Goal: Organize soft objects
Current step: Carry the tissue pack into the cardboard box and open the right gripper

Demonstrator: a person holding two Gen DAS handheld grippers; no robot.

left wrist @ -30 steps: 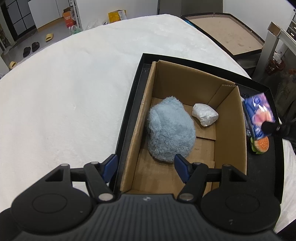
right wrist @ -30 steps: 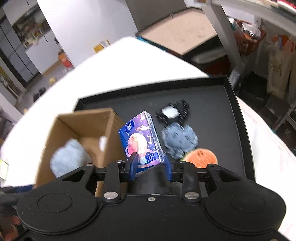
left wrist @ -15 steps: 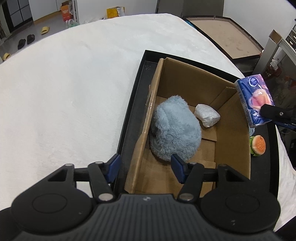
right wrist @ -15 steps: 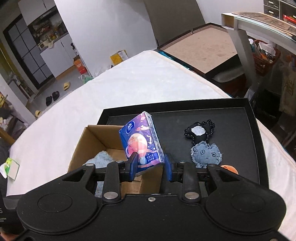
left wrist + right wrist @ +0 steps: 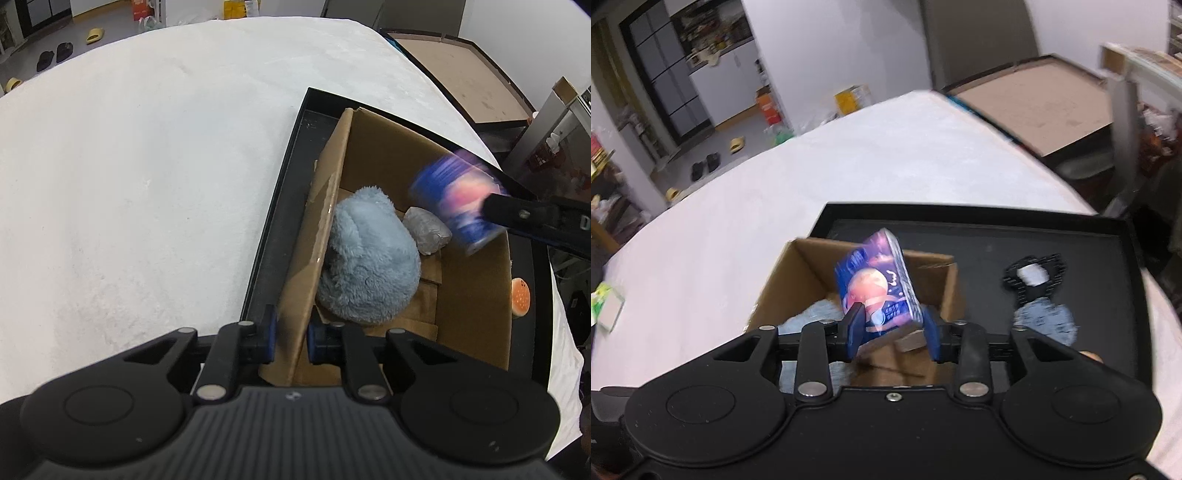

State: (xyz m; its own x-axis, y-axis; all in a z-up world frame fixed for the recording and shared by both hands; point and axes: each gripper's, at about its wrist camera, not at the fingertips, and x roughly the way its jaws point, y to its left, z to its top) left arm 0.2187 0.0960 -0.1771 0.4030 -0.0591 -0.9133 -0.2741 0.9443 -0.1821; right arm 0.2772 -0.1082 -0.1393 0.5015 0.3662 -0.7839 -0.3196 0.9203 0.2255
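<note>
White bedding underlies the tray (image 5: 1108,258); left gripper (image 5: 290,341) pinches the cardboard box (image 5: 476,295) wall steady while right gripper (image 5: 894,332), jaws opening, seemingly releases the tissue pack (image 5: 877,284) inside.

right gripper (image 5: 893,328) opening | tissue pack (image 5: 877,286) between fingers (image 5: 854,326) | over cardboard box (image 5: 783,280)

Domestic interior: white-covered table (image 5: 849,177), slippers (image 5: 94,35) on the far floor (left side), shelving (image 5: 701,44) beyond.
</note>
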